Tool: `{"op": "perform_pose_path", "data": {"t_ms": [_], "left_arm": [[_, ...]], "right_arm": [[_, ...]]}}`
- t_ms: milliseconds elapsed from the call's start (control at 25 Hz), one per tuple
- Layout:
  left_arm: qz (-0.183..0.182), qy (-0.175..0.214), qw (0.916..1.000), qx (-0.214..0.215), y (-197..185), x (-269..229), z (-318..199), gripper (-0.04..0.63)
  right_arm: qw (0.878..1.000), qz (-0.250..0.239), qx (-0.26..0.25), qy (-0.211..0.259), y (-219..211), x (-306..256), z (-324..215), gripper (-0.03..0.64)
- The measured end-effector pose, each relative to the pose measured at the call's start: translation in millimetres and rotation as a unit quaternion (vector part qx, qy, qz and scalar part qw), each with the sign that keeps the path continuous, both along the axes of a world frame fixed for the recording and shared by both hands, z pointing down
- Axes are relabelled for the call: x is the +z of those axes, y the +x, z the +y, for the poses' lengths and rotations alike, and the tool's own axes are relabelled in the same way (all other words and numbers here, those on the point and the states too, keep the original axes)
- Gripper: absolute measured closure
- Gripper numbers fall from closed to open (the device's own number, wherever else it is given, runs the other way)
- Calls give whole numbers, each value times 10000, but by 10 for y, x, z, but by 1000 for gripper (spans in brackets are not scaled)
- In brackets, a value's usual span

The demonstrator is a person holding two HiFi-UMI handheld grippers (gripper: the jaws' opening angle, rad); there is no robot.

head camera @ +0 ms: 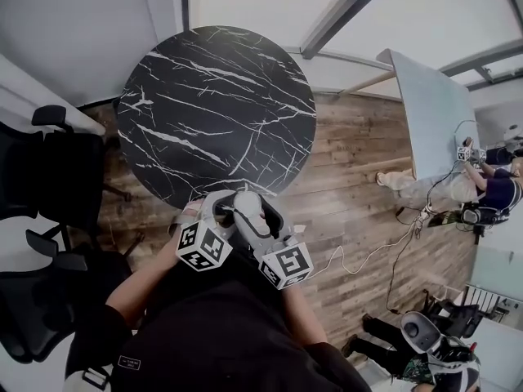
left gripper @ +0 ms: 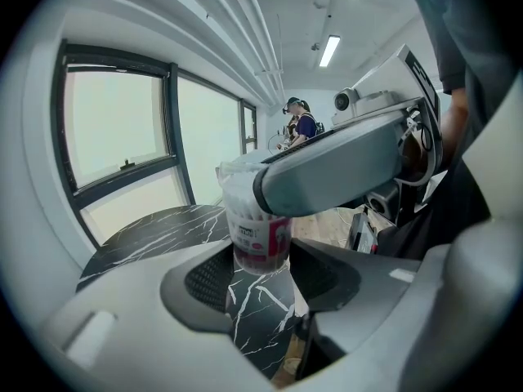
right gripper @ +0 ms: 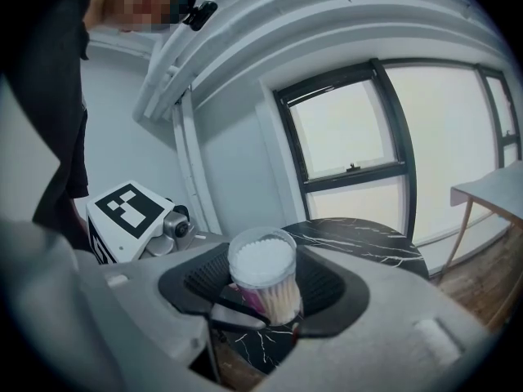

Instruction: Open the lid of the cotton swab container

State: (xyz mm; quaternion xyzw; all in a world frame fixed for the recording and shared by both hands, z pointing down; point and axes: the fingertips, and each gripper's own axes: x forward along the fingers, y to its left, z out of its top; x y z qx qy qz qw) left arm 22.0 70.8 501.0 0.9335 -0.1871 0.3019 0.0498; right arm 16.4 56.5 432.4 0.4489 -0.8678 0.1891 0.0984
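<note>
The cotton swab container (left gripper: 260,235) is a clear round tub with a red label, packed with swabs; its clear lid (right gripper: 261,260) is on top. It is held in the air above the near edge of the round black marble table (head camera: 216,104). My left gripper (left gripper: 260,278) is shut on the tub's lower part. My right gripper (right gripper: 265,288) comes from the other side, and its jaws close round the lid at the top. In the head view both grippers, left (head camera: 214,212) and right (head camera: 249,211), meet in front of my body and hide the container.
Black office chairs (head camera: 41,178) stand at the left of the table. A white table (head camera: 425,113) with a seated person (head camera: 490,188) is at the far right. Cables (head camera: 368,256) trail over the wooden floor. Another person (left gripper: 302,125) stands by the windows.
</note>
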Motion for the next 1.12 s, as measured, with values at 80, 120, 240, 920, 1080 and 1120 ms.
{"op": "perform_pose_path", "data": {"t_ms": [80, 120, 240, 920, 1080, 1120], "left_arm": [[-7, -5, 10000, -1, -1, 7, 3, 371], [-16, -1, 10000, 5, 0, 10, 6, 371], [-32, 22, 10000, 33, -6, 14, 7, 371], [21, 52, 10000, 61, -47, 21, 43, 371], [-1, 16, 10000, 69, -56, 51, 47, 371], [-2, 16, 10000, 73, -57, 58, 51, 371]], "right_arm": [[10000, 37, -32, 38, -10, -6, 4, 362], [10000, 66, -39, 59, -14, -11, 6, 362], [9999, 78, -41, 56, -19, -1, 14, 360], [9998, -104, -132, -45, -38, 17, 53, 360], [9999, -41, -107, 28, -26, -6, 38, 360], [9999, 19, -111, 76, -23, -22, 33, 360]]}}
